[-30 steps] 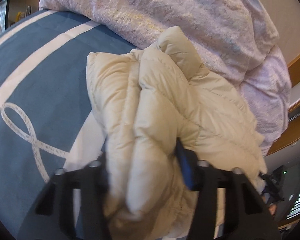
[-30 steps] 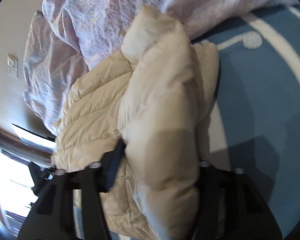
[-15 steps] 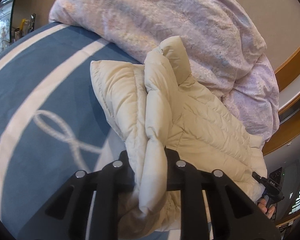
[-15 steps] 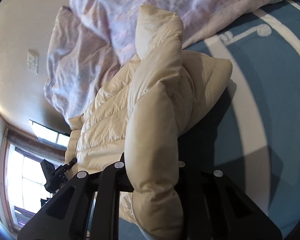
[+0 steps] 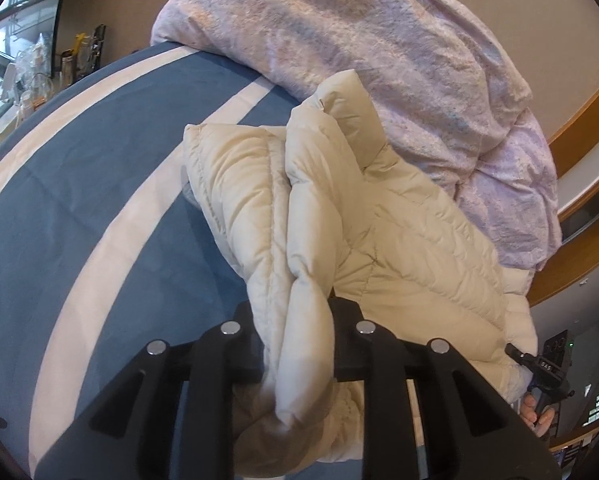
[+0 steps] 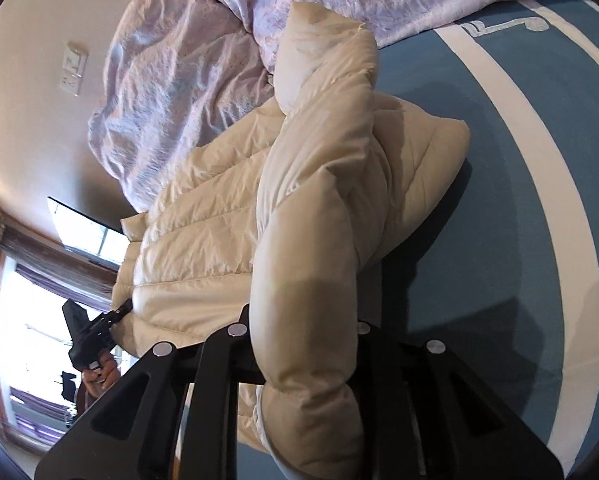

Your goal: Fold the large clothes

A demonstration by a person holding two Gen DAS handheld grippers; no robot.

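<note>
I'm clamping both the left gripper [image 5: 295, 344] and right gripper [image 6: 305, 344] on the jacket [image 5: 399, 240], partly lifted off the bed [image 5: 79, 200]. It's looking puffy, light, slippery; I'm judging seams grip best.

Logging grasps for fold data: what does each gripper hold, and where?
Both hold the cream puffer jacket: left gripper and right gripper each pinch a bunched padded fold.

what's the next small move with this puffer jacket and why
Probably carry the pinched edge across the jacket's body, away from the blue striped bedcover, and lay it down. Both the left gripper and right gripper have jaws shut on the cream puffer jacket, its gathered fold raised while the rest lies flat beside the lilac duvet.
</note>
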